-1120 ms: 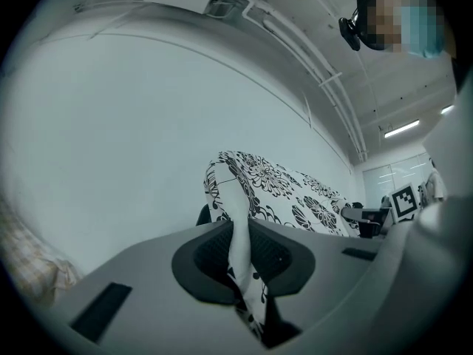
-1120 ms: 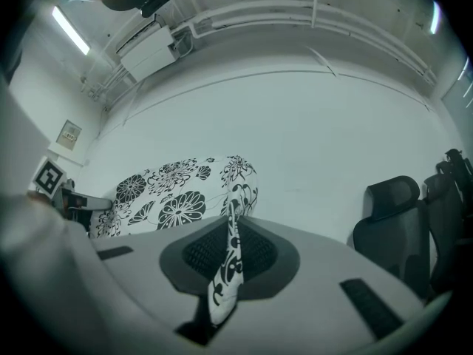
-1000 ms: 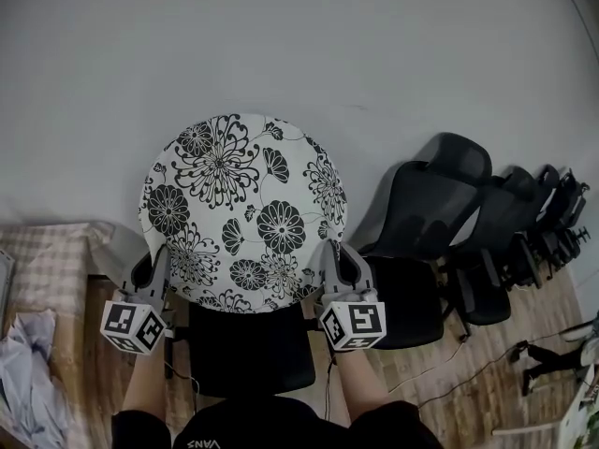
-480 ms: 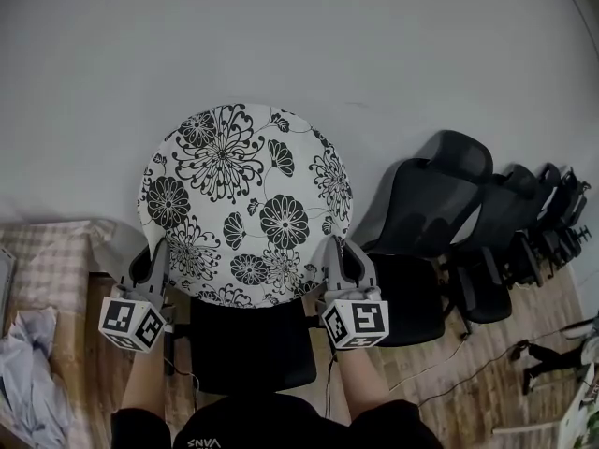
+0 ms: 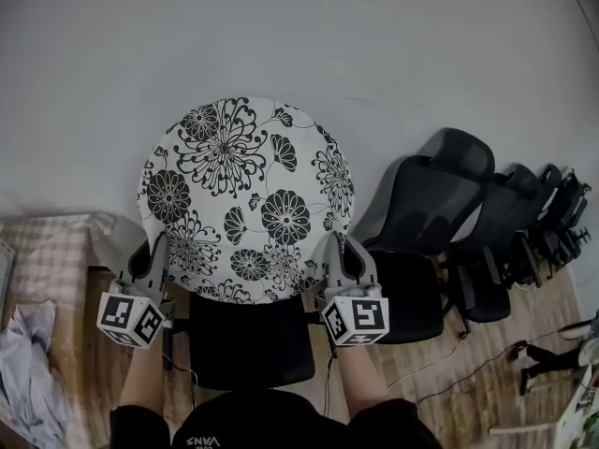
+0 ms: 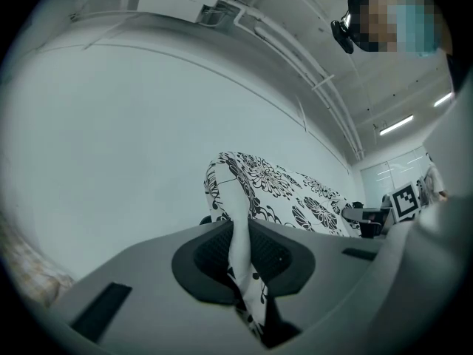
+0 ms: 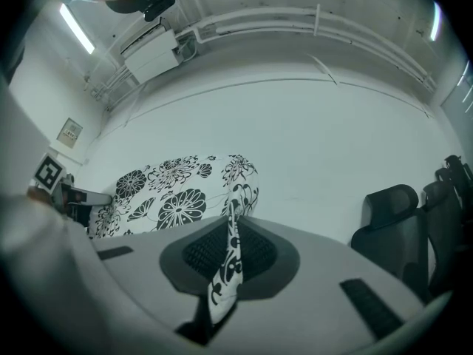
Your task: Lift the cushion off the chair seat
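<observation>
Head view: black chairs (image 5: 432,206) beside cushion (image 5: 248,199)

Soft, even, dim light fills the head view; the patterned cushion (image 5: 245,199) is sharp, and the office chairs (image 5: 440,213) at three o'clock cast a faint shadow on the wall (image 5: 374,54). Both gripper views are fisheye circles with black corners and lines bowing toward the rim. A ceiling strip light (image 6: 397,124) glows at two o'clock in the left one (another strip light (image 7: 77,28) at ten o'clock in the right). Their nearest foreground is soft.
</observation>
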{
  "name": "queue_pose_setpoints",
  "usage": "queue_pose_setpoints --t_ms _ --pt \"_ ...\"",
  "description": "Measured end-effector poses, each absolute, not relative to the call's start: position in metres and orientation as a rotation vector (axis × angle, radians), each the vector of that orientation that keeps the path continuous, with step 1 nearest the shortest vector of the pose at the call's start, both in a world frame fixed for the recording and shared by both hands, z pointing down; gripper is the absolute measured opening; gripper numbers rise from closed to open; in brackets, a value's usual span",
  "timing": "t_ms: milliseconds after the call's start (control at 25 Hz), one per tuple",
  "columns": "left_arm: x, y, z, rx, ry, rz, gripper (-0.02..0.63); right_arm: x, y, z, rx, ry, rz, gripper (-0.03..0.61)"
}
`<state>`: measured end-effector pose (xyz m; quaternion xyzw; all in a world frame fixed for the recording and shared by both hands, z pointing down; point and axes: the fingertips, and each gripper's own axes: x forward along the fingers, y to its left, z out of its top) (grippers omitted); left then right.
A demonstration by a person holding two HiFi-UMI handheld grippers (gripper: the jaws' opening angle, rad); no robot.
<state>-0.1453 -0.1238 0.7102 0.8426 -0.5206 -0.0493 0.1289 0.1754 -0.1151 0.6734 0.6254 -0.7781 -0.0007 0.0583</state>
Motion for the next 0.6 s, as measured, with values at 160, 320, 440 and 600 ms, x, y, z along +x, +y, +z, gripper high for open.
queue_pose_setpoints --t_ms 160,320,440,600 --pt "-0.1447 -0.1231 0.71 2.448 -1.512 -0.145 0.041 0.176 -0.1152 0.6729 1.896 -2.355 -0.006 0.032" --pt "-0.1448 -0.1232 0.7107 2.443 -1.515 -0.142 0.041 0.1761 -0.1159 0.6729 1.893 -2.355 -0.011 0.032" --pt "-0.1453 -0.1218 0.708 2.444 -1.516 -0.144 0.041 0.1757 -0.1145 0.6699 1.894 -2.356 -0.013 0.032" --pt "-0.1451 -0.1206 0.7058 2.444 -1.513 -0.146 0.041 0.1761 -0.113 0.6679 1.894 -2.352 -0.013 0.032"
